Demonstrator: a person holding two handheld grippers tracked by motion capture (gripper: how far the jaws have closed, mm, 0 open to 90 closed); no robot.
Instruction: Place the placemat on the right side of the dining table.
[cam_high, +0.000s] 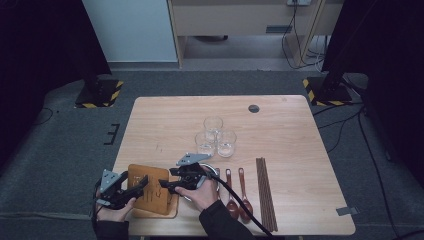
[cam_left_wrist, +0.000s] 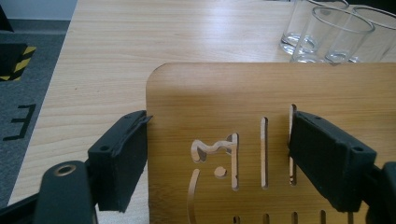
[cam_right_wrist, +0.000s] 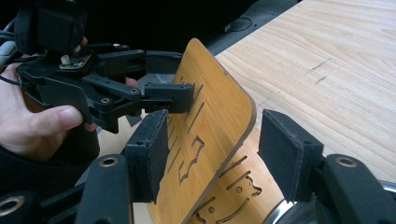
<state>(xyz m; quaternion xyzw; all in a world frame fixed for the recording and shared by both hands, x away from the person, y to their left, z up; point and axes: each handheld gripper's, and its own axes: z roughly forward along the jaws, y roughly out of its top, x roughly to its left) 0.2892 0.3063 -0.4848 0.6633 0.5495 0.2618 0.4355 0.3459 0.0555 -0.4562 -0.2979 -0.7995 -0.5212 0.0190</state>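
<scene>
Wooden cut-out board — no readable writing — pinched by left tongs; right tongs spread around it.

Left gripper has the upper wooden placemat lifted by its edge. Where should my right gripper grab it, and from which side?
Take the free long edge of the tilted wooden placemat, opposite the left gripper, coming in edge-on from the plate side. The board is thin and raised clear of the one beneath, and the right gripper already straddles that edge with its jaws apart.
</scene>
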